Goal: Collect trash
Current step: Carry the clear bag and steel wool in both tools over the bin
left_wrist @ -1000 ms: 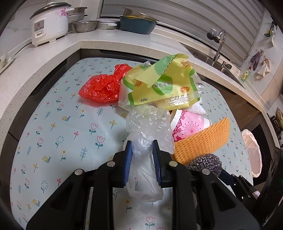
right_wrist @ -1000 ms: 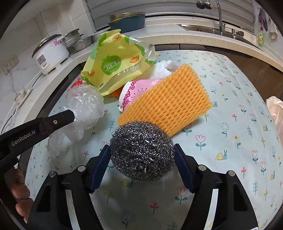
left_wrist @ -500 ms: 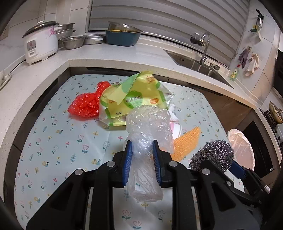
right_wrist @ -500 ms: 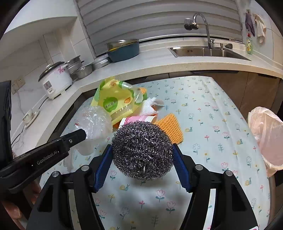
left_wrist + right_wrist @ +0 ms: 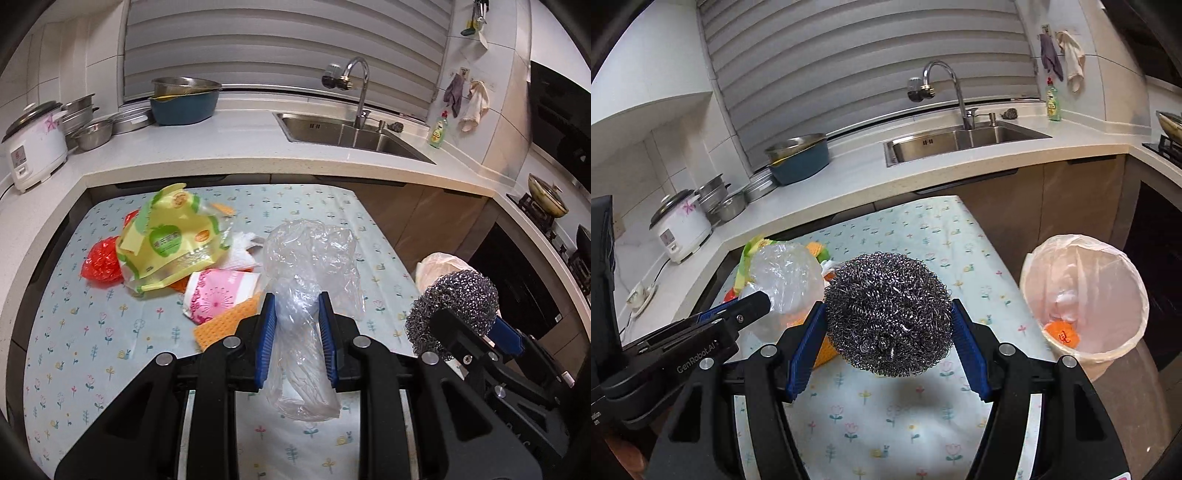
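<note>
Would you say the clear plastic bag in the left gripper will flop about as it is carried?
Probably: the clear plastic bag sags limply below the left gripper. It looks thin and crumpled, so likely very light, and might slip.

Scourer (image 5: 888, 314) coiled shiny steel wire; bag (image 5: 314, 266) clear crinkled glossy plastic.

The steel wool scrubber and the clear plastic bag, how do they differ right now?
The steel wool scrubber is a dense grey wire ball; the clear plastic bag is thin, see-through and crumpled. The scrubber fills the widely spread right gripper, while the bag is pinched narrow in the left gripper and hangs out above and below the pads. Both are held off the flowered tablecloth, with the lined trash bin to the right.
</note>
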Demonstrator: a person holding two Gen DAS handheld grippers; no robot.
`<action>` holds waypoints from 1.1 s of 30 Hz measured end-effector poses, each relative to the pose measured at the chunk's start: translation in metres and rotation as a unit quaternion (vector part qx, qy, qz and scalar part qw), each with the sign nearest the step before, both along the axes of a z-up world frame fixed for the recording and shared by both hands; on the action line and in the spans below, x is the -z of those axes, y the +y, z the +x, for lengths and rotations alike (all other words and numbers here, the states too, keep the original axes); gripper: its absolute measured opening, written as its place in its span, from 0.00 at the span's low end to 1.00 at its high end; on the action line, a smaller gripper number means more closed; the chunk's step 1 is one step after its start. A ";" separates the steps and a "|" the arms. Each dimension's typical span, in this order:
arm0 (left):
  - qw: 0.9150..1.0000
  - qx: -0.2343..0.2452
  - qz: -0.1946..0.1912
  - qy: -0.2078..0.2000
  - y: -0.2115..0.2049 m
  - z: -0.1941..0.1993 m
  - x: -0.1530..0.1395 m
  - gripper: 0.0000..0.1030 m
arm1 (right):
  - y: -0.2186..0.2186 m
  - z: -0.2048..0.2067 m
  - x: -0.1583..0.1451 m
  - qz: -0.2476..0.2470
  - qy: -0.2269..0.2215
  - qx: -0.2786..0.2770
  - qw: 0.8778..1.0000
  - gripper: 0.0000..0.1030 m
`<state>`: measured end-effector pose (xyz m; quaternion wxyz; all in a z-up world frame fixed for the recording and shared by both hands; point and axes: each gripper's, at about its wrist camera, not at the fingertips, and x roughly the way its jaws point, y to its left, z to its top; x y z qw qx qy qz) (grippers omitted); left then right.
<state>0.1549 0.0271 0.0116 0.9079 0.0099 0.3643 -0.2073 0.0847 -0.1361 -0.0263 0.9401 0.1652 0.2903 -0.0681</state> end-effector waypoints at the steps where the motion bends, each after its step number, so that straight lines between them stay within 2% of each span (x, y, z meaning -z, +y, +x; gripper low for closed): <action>1: 1.000 0.007 0.001 -0.001 -0.009 -0.002 -0.001 0.22 | -0.008 -0.003 -0.001 0.000 -0.001 0.007 1.000 0.62; 14: 0.996 0.083 0.023 -0.001 -0.107 -0.018 0.004 0.22 | -0.104 -0.042 0.007 0.016 -0.007 0.095 0.995 0.62; 33: 0.980 0.190 0.041 0.033 -0.243 -0.019 0.038 0.22 | -0.217 -0.075 0.032 0.034 0.006 0.198 0.980 0.62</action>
